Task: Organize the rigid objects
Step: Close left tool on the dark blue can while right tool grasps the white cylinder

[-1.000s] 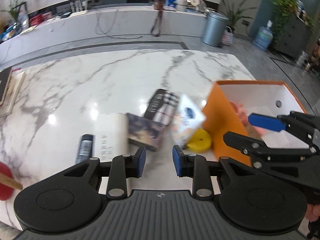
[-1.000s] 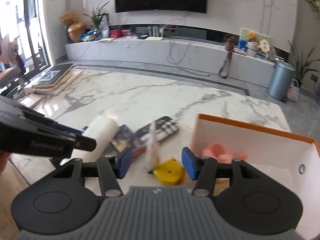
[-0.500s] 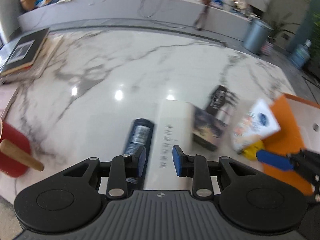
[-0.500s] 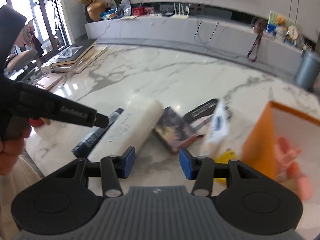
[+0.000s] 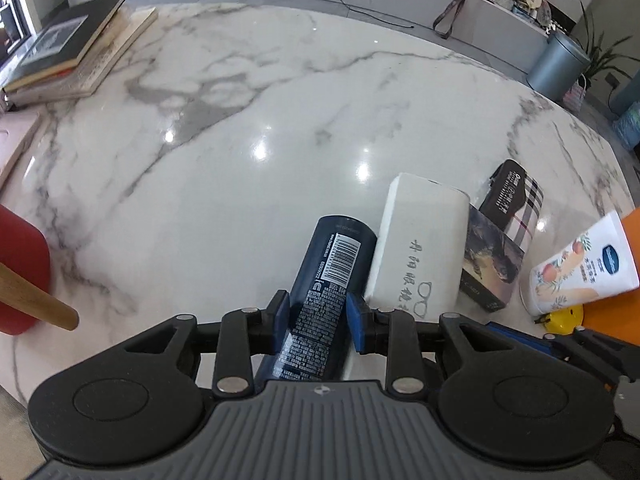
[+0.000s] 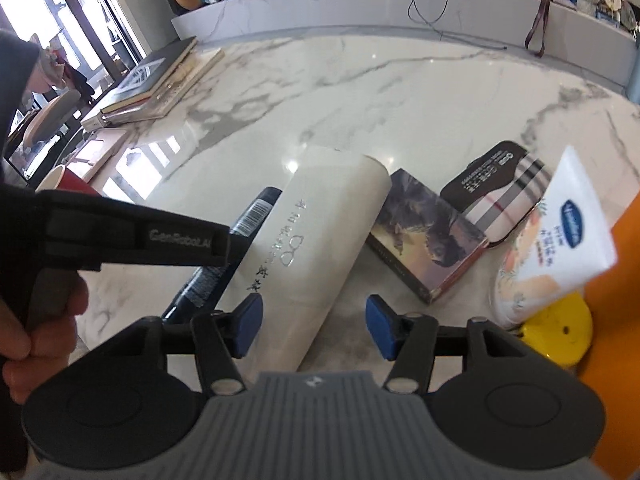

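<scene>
Dark blue spray can (image 5: 326, 292) lies near the worktop's (image 5: 248, 120) front edge, between the left claw's (image 5: 318, 318) fingers, touching a white case (image 5: 420, 248). Right claw (image 6: 314, 326) hovers spread, empty.

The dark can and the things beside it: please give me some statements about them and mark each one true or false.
1. The left gripper has its pads on either side of the dark can. True.
2. The can stands upright. False: it lies on its side on the table.
3. The white case lies right beside the can. True.
4. The right gripper is shut on the white case. False: its jaws are wide open, with the case's near end between them.
5. The lotion tube lies flat on the table, apart from everything. False: it leans tilted over the yellow tape measure.
</scene>
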